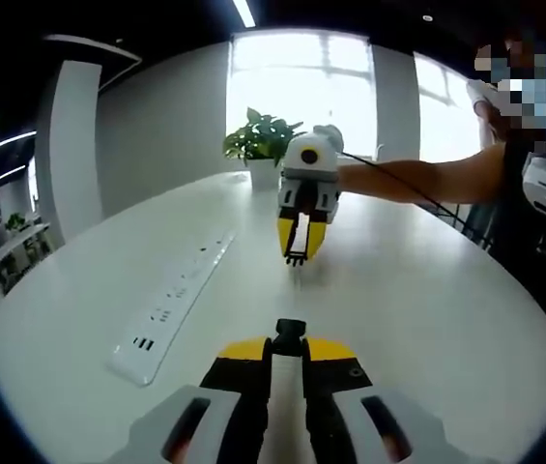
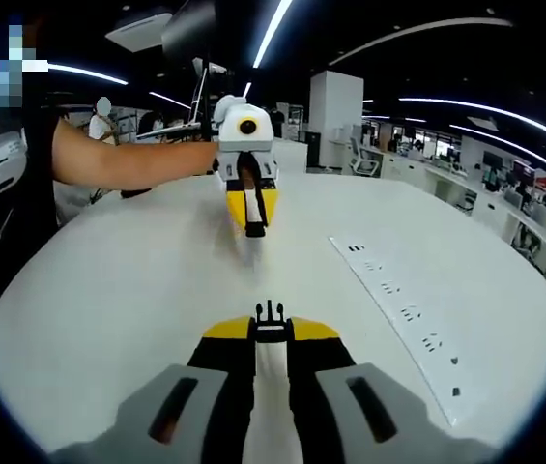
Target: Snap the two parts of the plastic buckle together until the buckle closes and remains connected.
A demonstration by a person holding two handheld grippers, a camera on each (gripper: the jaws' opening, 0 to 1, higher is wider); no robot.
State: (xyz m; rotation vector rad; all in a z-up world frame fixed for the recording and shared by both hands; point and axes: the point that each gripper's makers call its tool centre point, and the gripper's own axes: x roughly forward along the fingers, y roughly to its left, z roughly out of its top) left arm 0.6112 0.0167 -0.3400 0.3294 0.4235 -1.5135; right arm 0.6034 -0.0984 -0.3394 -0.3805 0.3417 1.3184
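A: What did the buckle look like?
B: It was black plastic, in two parts, well apart. The left gripper (image 1: 290, 340) pinched the socket part (image 1: 290, 333) at its tips. The right gripper (image 2: 270, 324) pinched the pronged part (image 2: 270, 314). Three small prongs stuck out.

A: Where were they?
B: Both were held up over the white worktop (image 1: 417, 290), facing each other.

A: How many things did you count?
B: Two grippers, two buckle parts, one long white power strip (image 1: 174, 295) lying on the worktop, and one green plant (image 1: 261, 140) in a white pot at the far edge.
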